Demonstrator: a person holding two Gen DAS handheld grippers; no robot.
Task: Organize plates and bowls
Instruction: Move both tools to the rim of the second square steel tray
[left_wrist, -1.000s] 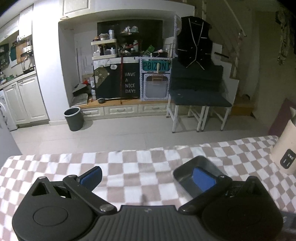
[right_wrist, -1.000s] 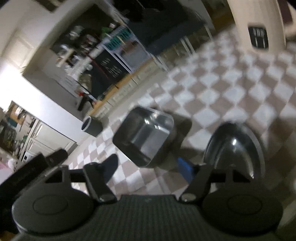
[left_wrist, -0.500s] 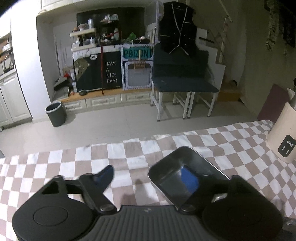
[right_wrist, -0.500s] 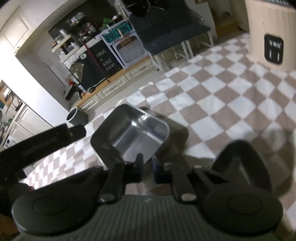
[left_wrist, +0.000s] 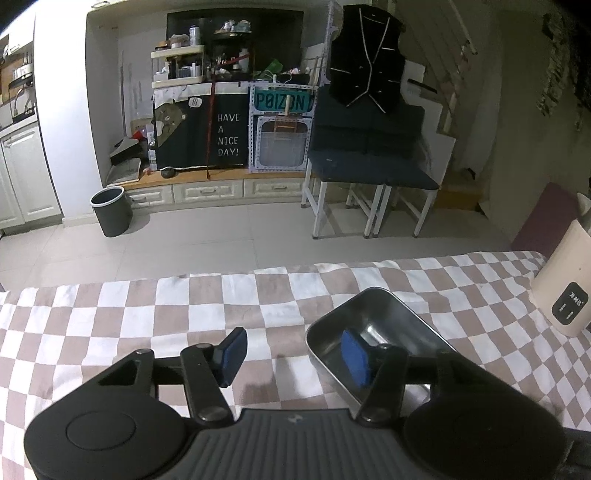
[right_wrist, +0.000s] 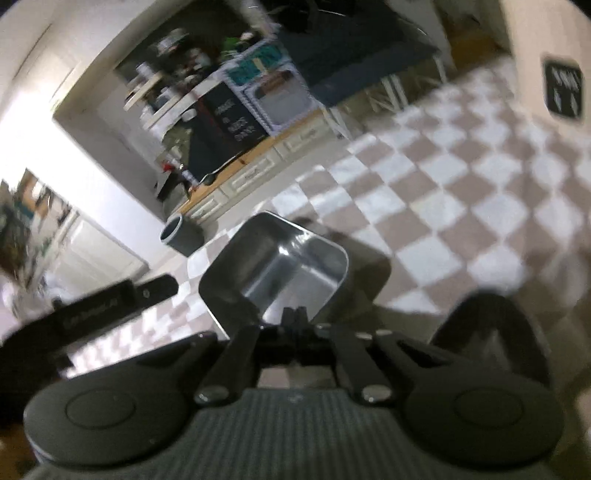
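A rectangular steel tray lies on the checkered tablecloth. My left gripper straddles the tray's left wall. Its right blue pad is inside the tray and its left pad is well outside on the cloth. The jaws are closing and do not pinch the wall. In the right wrist view my right gripper is shut on the near rim of the same tray. A dark round bowl sits to its right, partly hidden behind the gripper body.
A cream appliance with a dark button panel stands on the right of the table; it also appears in the right wrist view. The table's far edge drops to a tiled floor. A bin and chairs stand beyond.
My right gripper has closed from open onto the tray's near rim. My left gripper has come forward and down, its jaws have narrowed, and its right finger now sits inside the tray.
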